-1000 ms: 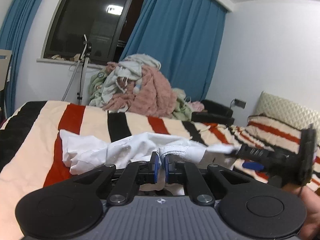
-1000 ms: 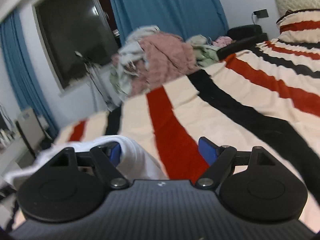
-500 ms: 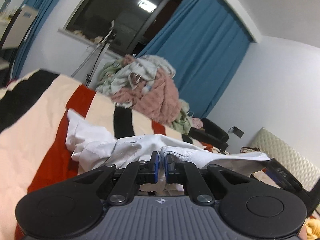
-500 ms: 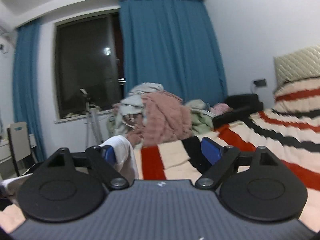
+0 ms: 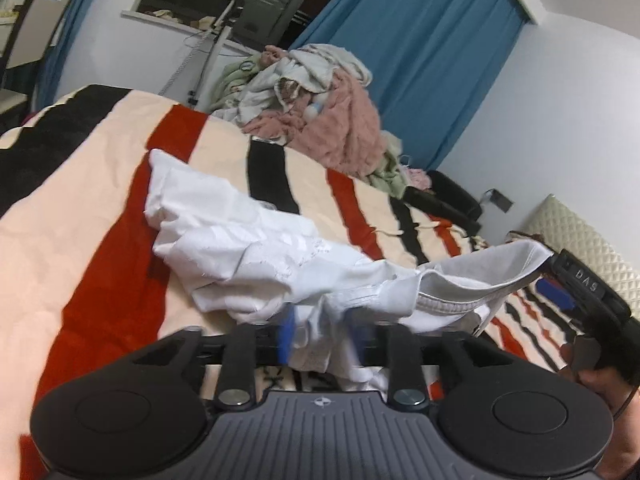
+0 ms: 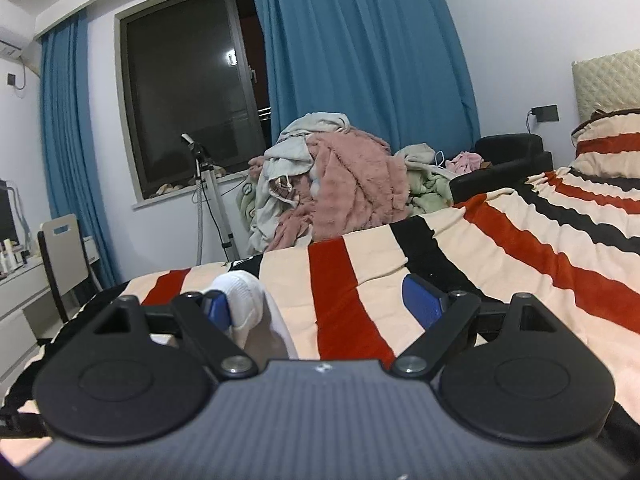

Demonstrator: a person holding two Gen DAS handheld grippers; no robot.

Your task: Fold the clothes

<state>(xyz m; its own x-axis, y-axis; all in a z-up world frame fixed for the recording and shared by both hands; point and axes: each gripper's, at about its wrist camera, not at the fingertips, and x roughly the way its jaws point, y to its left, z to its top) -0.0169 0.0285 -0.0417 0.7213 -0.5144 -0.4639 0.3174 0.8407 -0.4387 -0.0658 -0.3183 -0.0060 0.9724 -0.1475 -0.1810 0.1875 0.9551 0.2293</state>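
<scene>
Black hand-held gripper (image 6: 320,306) — blue pads (image 6: 420,300); silver screws.

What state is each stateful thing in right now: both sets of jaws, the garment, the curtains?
left gripper: jaws parted, white cloth between them.
right gripper: jaws wide open, cloth draped against one.
white garment: crumpled, unfolded, partly lifted off the striped blanket.
blue curtains: drawn aside, window uncovered.

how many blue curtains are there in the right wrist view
2. One curtain hangs left of the dark window; the other hangs right of it, behind the clothes pile. More may lie outside the frame.
</scene>
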